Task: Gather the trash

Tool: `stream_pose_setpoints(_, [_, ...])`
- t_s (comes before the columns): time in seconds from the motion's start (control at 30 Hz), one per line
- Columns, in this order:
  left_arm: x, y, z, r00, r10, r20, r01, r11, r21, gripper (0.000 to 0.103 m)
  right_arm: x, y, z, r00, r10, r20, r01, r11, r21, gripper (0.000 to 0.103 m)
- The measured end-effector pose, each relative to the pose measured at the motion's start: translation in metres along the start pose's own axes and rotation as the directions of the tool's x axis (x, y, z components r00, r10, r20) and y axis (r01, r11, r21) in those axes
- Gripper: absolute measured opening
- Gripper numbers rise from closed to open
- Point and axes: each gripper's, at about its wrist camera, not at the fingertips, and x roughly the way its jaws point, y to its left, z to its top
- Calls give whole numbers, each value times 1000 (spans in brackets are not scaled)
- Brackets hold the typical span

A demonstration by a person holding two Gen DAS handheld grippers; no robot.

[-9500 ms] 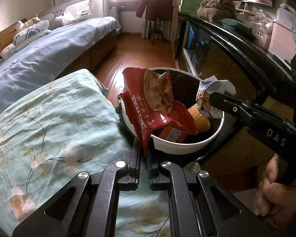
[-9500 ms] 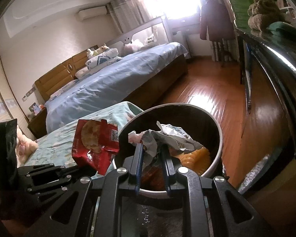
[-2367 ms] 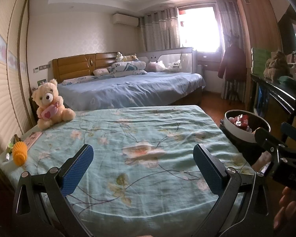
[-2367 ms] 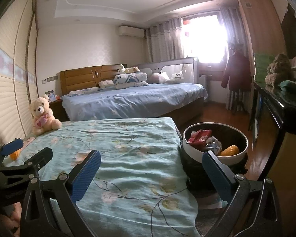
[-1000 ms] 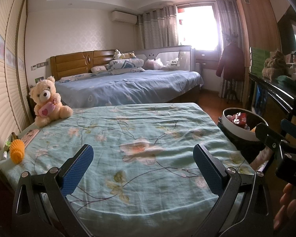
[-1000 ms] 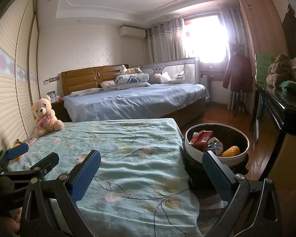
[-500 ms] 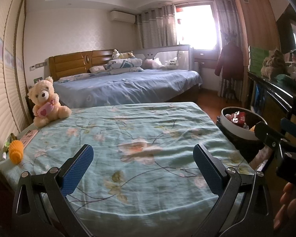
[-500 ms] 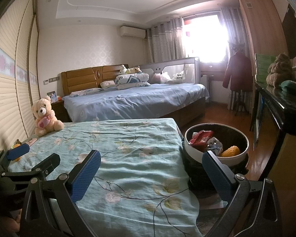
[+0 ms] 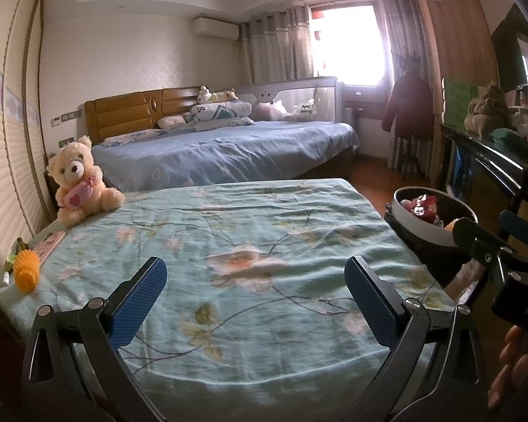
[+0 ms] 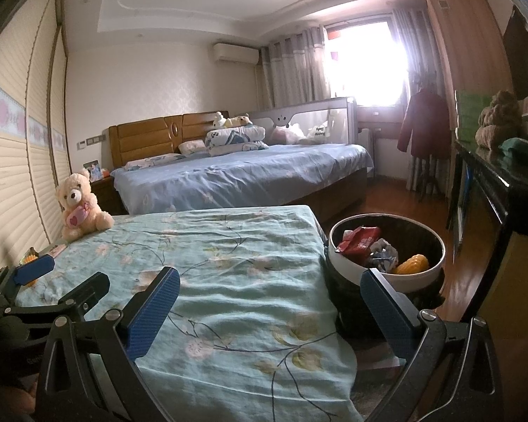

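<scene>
Bedroom, floral bedspread [image 10: 228, 263] up front. Trash bin [image 10: 387, 277] on floor beside bed's right edge, red wrapper [image 10: 360, 241] inside. Left gripper [image 9: 255, 302] and right gripper [image 10: 269, 311] both spread wide, holding nothing.

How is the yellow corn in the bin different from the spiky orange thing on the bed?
The corn lies inside the trash bin among wrappers; the spiky orange thing lies on the bed's far left corner. The corn has rows of kernels; the orange thing has small bumps all over. Both are rounded and yellow-orange.
</scene>
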Motion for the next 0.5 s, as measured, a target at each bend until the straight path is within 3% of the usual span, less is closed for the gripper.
stream_pose_setpoints(0.5, [2,-1,1,1000,-5,-4,5,1000,4,103,3,-5,-1,1000,6,-13,-6,1000,19,103])
